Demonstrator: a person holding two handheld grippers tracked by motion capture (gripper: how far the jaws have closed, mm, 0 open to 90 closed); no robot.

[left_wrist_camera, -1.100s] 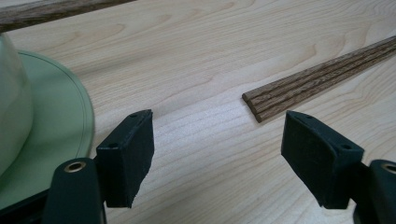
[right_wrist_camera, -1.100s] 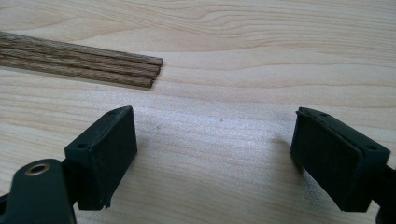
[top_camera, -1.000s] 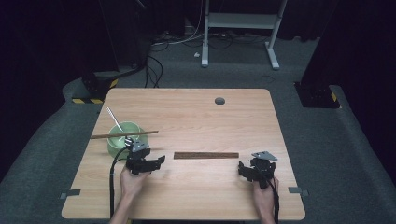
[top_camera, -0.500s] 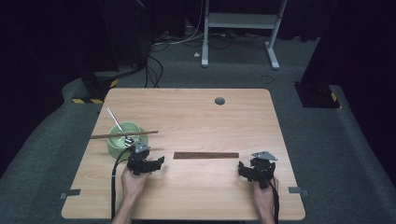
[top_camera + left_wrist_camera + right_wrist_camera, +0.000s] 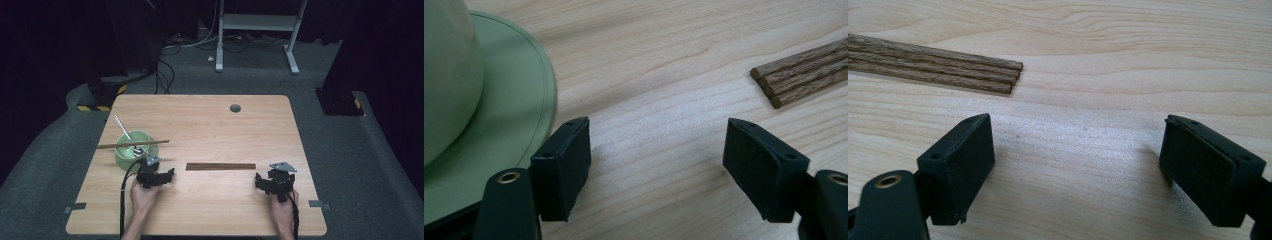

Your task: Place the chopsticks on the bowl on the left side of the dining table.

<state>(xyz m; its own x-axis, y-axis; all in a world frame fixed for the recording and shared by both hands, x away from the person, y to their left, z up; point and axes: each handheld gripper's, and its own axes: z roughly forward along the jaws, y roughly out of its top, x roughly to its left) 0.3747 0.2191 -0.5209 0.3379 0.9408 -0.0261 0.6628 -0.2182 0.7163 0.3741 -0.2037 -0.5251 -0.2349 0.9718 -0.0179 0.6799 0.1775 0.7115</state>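
A pale green bowl (image 5: 131, 152) stands at the table's left, with a metal spoon (image 5: 125, 133) leaning in it and a thin wooden stick (image 5: 132, 144) lying across its rim. A bundle of dark wooden sticks (image 5: 220, 166) lies flat at the table's middle. My left gripper (image 5: 159, 177) rests just right of the bowl, open, with bare wood between its pads (image 5: 566, 167). The bowl's rim (image 5: 519, 100) is at its left and the stick ends (image 5: 794, 75) are farther right. My right gripper (image 5: 270, 182) sits open near the bundle's right end (image 5: 973, 75), holding nothing.
The wooden table (image 5: 210, 125) has a round cable hole (image 5: 235, 108) at the back centre and tape marks at its front corners (image 5: 75, 207). Beyond it on the dark floor are cables (image 5: 165, 70) and a white frame's legs (image 5: 255, 22).
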